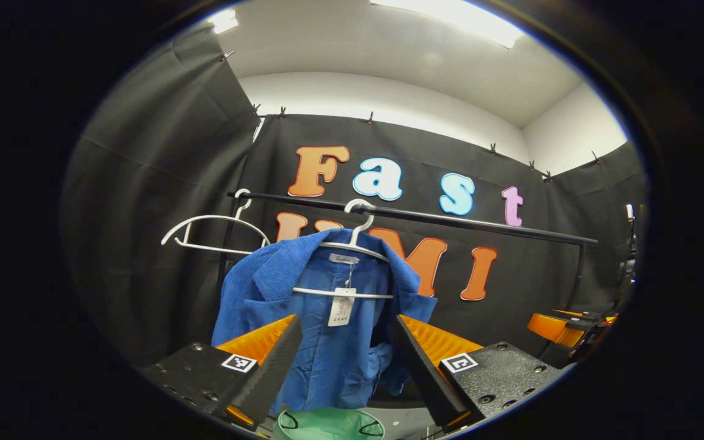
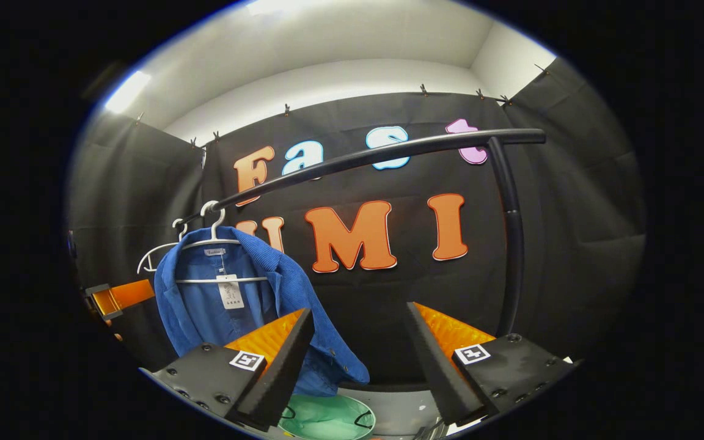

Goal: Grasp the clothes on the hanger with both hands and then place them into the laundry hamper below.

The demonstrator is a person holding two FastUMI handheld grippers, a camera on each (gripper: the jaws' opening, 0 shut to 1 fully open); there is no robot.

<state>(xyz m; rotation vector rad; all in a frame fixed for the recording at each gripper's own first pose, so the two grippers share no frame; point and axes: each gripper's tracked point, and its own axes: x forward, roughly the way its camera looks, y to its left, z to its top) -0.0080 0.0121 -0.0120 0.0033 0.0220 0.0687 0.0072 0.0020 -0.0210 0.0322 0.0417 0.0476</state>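
left gripper view: the round green fabric laundry hamper (image 1: pixel 327 425) sits at the bottom edge, its contents not clear. above it the blue corduroy jacket (image 1: pixel 321 324) hangs on a white wire hanger (image 1: pixel 352 244) from the black clothes rail (image 1: pixel 450 218), beside an empty white hanger (image 1: pixel 214 232). the left gripper (image 1: pixel 346 360) points level at the jacket, jaws spread, apart from it.

right gripper view: the hamper (image 2: pixel 326 418) lies below the jacket (image 2: pixel 248 305). the right gripper (image 2: pixel 358 360) has its jaws spread, holding nothing.

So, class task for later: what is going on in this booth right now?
A person holds two grippers, both open and short of a blue corduroy jacket that hangs on a white wire hanger from a black rail. The left gripper faces the jacket squarely; the right gripper is off to its side. A green laundry hamper waits below. Nothing is grasped yet.
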